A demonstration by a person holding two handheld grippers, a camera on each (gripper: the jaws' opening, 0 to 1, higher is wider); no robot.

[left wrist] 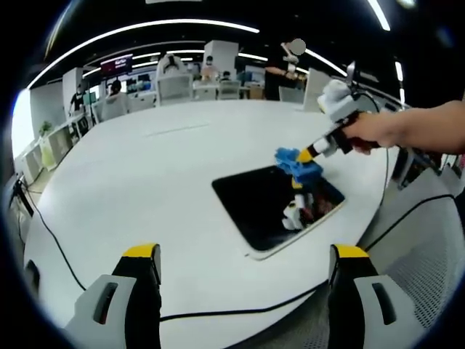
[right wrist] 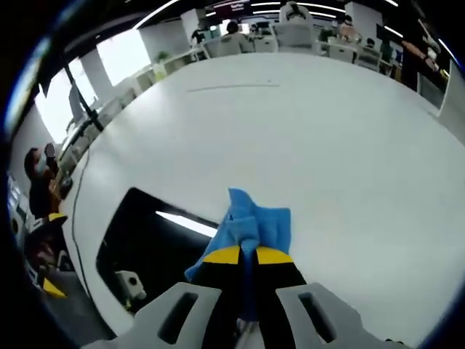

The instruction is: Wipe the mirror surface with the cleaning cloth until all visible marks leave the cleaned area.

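Note:
A dark rectangular mirror (left wrist: 272, 207) with a white frame lies flat on the white table (left wrist: 145, 174). A blue cleaning cloth (left wrist: 298, 163) rests on the mirror's far edge, with my right gripper (left wrist: 309, 155) shut on it; a person's hand holds that gripper from the right. In the right gripper view the cloth (right wrist: 254, 225) bunches out from between the yellow-tipped jaws of my right gripper (right wrist: 247, 256), beside the mirror (right wrist: 149, 247), which reflects a ceiling light. My left gripper (left wrist: 247, 254) stands open near the table's front edge, well short of the mirror, with nothing between its fingers.
A black cable (left wrist: 218, 313) runs along the table's near edge, and another cable (left wrist: 407, 214) trails off the right side. Chairs, desks and people (left wrist: 116, 91) stand beyond the far edge. A person (right wrist: 40, 182) sits at the left of the right gripper view.

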